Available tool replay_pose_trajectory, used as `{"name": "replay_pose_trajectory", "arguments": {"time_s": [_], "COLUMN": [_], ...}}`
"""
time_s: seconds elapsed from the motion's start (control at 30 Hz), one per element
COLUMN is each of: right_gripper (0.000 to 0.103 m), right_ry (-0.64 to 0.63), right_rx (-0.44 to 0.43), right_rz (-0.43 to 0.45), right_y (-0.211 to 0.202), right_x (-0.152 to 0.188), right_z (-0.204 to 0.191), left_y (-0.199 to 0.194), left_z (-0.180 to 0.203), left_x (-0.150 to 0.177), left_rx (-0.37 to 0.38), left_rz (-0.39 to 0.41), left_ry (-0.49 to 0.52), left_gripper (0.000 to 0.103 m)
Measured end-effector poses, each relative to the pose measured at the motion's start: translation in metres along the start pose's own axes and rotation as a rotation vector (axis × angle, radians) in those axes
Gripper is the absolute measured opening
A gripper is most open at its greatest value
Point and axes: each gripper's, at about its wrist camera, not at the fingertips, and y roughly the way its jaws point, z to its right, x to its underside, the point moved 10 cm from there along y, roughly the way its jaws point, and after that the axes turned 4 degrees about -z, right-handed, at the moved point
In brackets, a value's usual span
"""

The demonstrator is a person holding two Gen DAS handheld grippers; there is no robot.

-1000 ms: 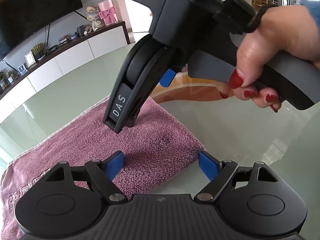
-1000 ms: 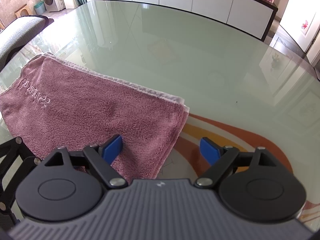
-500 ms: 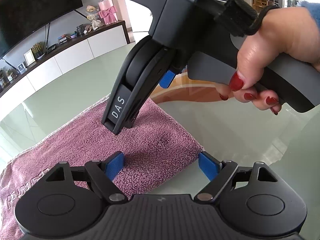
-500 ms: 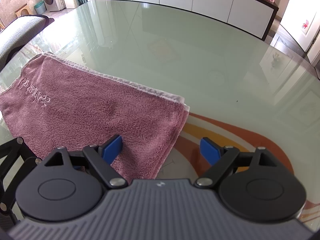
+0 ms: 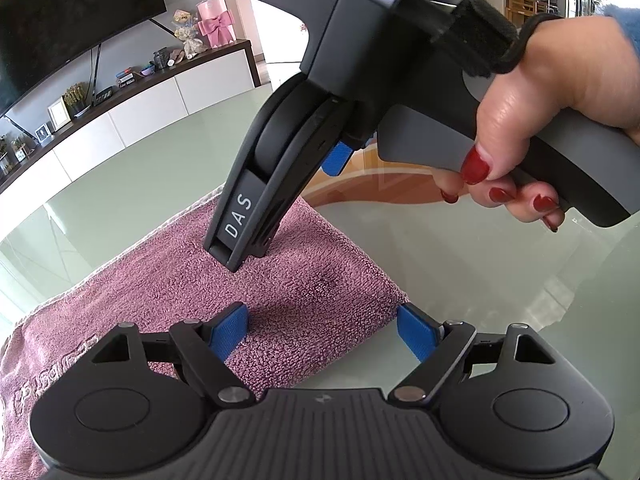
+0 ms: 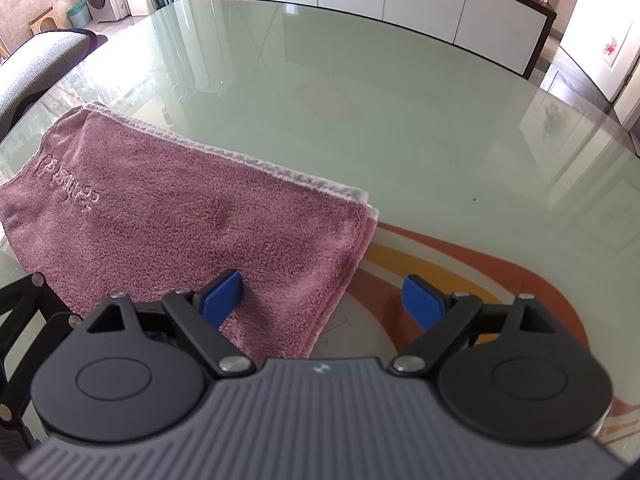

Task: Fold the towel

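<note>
Mauve towel (image 6: 192, 220), blue-tipped tongs (image 6: 320, 300)

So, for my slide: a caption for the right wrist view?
Open right gripper poised over the corner of a folded pink towel on a glass table.

right gripper jaws: your black two-finger right gripper (image 6: 320, 298) has its blue pads (image 6: 222, 294) a hair wider apart than a second ago; they straddle the corner without pinching it.
right gripper nose: in the left wrist view your "DAS" finger tip sits a shade lower in frame, close over the pile; contact can't be told.
towel end: the far end of the folded mauve terry towel (image 6: 180, 220) looks slightly flatter; its embroidered lettering (image 5: 52, 372) has crept a little up the left wrist view.
size of change: all of it is very small; you've shifted things only just enough to see.
</note>
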Motion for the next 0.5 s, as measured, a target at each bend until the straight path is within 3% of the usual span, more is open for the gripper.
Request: {"name": "replay_pose_trajectory", "arguments": {"time_s": [0.5], "right_gripper": [0.09], "right_ry": [-0.002], "right_rx": [-0.004], "right_rz": [-0.003], "right_y": [-0.0036], "right_x": [0.0019], "right_z": [0.0067], "left_y": [-0.0019], "left_z": [0.0023], "left_x": [-0.0037], "left_rx": [-0.001], "left_rz": [-0.002], "left_ry": [-0.003], "left_gripper": [0.085]}}
